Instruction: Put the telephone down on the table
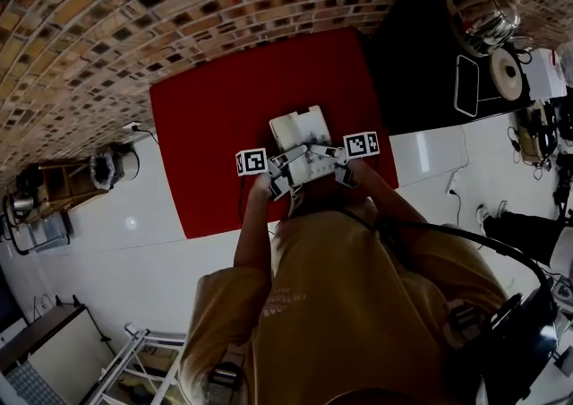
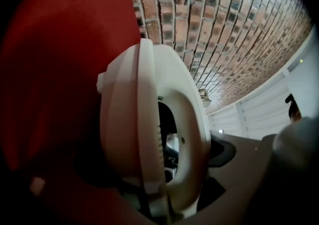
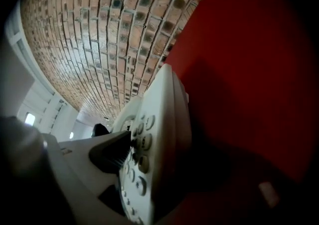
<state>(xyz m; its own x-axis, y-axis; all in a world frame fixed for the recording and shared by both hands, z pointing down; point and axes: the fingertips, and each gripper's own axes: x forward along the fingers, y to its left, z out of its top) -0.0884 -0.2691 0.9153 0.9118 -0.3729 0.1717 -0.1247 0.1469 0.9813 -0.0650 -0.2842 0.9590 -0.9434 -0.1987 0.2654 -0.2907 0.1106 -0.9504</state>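
A white telephone lies on the red table, just ahead of both grippers. My left gripper holds its handset side. In the left gripper view the telephone stands edge-on between the jaws, with the black pad against the handset. My right gripper is at the keypad side. In the right gripper view its black pad sits close over the keys of the telephone, and the other finger stands clear of the underside.
A brick wall runs behind the red table. To the right is a black surface with a shiny metal pot and a round disc. A wooden rack stands at the left on the white floor.
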